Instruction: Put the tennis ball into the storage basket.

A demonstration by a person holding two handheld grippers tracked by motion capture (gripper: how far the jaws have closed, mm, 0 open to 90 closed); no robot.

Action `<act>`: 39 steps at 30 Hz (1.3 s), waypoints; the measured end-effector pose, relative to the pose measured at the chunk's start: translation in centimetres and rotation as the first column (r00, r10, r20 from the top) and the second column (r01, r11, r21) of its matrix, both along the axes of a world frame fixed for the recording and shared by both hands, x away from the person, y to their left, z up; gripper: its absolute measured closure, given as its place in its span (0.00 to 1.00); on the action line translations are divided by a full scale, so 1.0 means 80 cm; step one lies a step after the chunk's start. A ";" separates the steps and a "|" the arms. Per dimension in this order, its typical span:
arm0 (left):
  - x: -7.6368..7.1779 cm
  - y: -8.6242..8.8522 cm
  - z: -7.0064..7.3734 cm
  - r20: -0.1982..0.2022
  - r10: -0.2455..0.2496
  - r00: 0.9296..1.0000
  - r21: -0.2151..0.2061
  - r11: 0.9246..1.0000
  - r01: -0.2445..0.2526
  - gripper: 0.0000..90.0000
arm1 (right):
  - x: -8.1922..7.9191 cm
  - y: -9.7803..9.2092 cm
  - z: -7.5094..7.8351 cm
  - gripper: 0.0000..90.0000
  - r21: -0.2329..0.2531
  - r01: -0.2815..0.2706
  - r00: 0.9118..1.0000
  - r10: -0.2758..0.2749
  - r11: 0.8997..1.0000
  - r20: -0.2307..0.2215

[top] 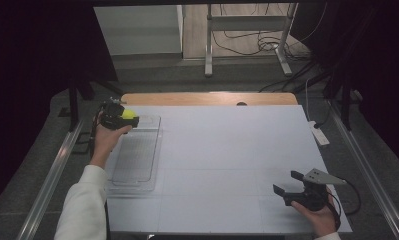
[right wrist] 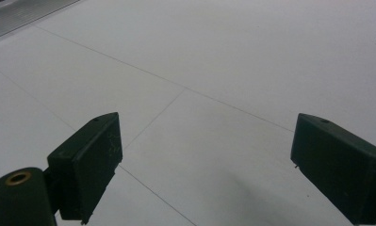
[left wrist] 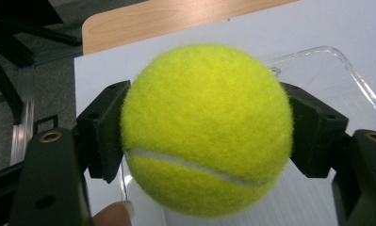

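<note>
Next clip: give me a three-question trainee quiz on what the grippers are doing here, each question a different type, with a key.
1. True or false: the left gripper holds the ball above the far end of the clear tray.
2. Multiple choice: the right gripper is (A) shut on a ball, (B) open over the bare white table, (C) resting inside the tray.
3. Fill in: the ball is yellow-green with a ____ seam.

Key: 1 true; 2 B; 3 white.
</note>
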State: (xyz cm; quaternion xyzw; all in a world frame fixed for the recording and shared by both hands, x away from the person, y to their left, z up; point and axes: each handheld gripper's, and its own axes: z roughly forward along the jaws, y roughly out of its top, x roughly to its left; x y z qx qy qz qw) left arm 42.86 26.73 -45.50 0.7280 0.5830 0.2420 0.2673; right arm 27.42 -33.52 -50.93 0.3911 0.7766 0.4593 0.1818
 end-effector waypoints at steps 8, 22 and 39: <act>0.003 0.000 -0.007 -0.030 0.006 1.000 0.008 1.000 -0.005 0.29 | 0.000 0.000 -0.001 0.11 0.000 -0.001 1.000 0.001 1.000 -0.001; 0.006 0.000 -0.021 -0.074 -0.002 0.997 0.003 1.000 0.002 0.29 | 0.001 0.000 -0.001 0.11 -0.002 -0.001 1.000 0.001 1.000 -0.002; 0.010 -0.004 -0.032 -0.105 -0.010 0.994 0.013 1.000 0.012 0.29 | 0.001 0.001 -0.001 0.11 -0.002 -0.002 1.000 0.002 1.000 -0.002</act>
